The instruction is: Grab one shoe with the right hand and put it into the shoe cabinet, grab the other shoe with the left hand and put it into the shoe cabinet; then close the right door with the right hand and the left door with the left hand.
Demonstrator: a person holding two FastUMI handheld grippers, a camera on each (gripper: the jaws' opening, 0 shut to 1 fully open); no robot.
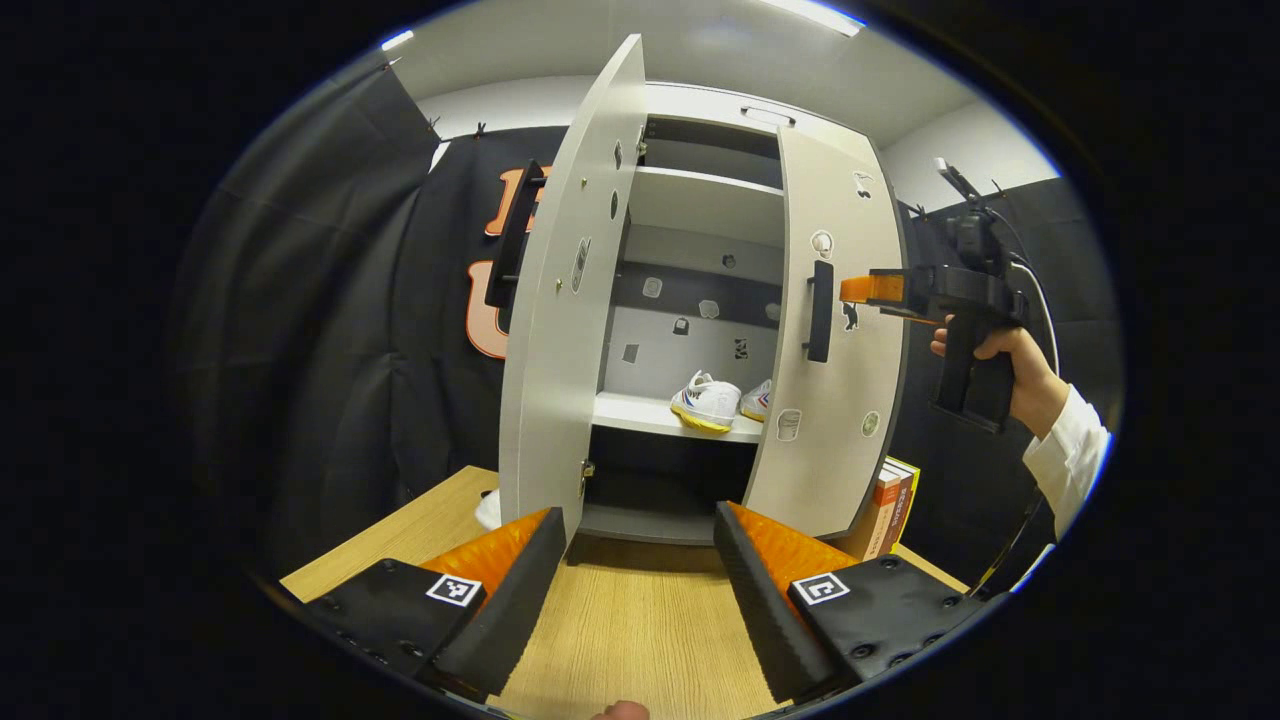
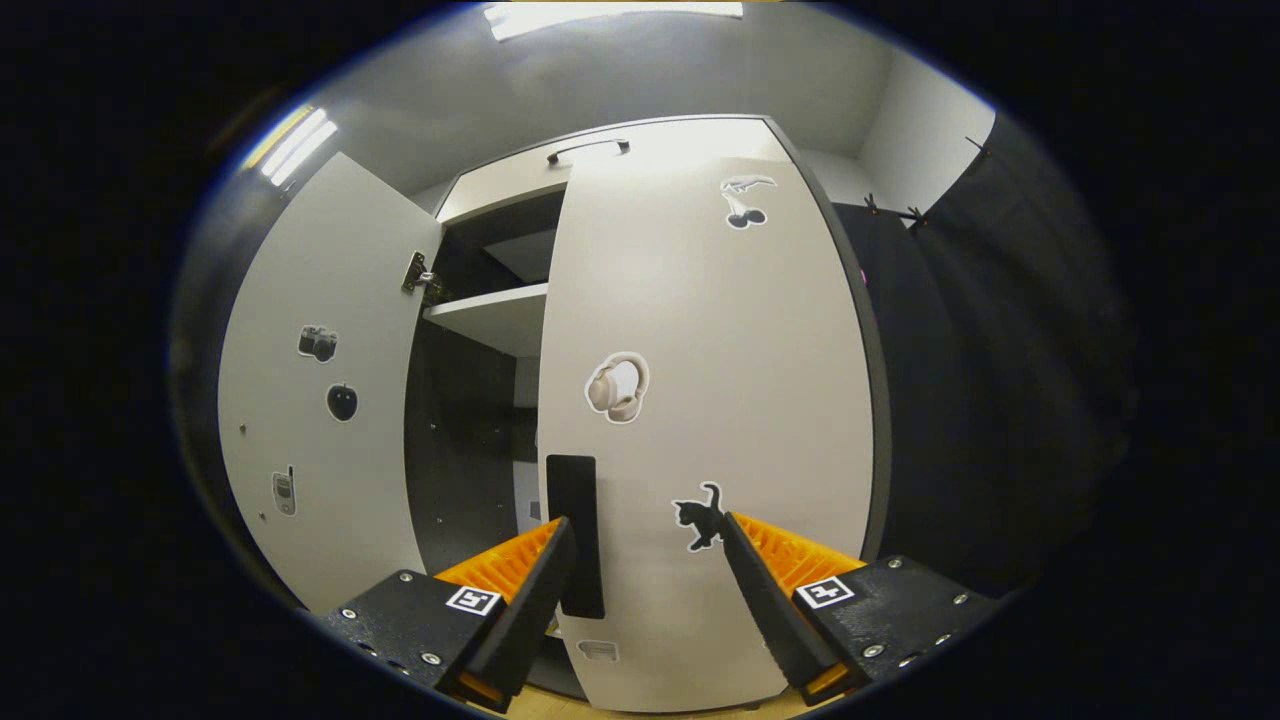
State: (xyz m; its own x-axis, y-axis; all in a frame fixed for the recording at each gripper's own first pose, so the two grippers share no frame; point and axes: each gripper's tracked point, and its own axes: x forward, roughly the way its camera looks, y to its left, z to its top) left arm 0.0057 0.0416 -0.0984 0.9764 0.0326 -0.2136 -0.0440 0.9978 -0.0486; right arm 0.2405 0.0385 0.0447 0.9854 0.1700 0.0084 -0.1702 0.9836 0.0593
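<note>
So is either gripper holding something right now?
No. Both shoes sit inside the cabinet. The left gripper is open and empty; the right gripper is open against the right door.
</note>
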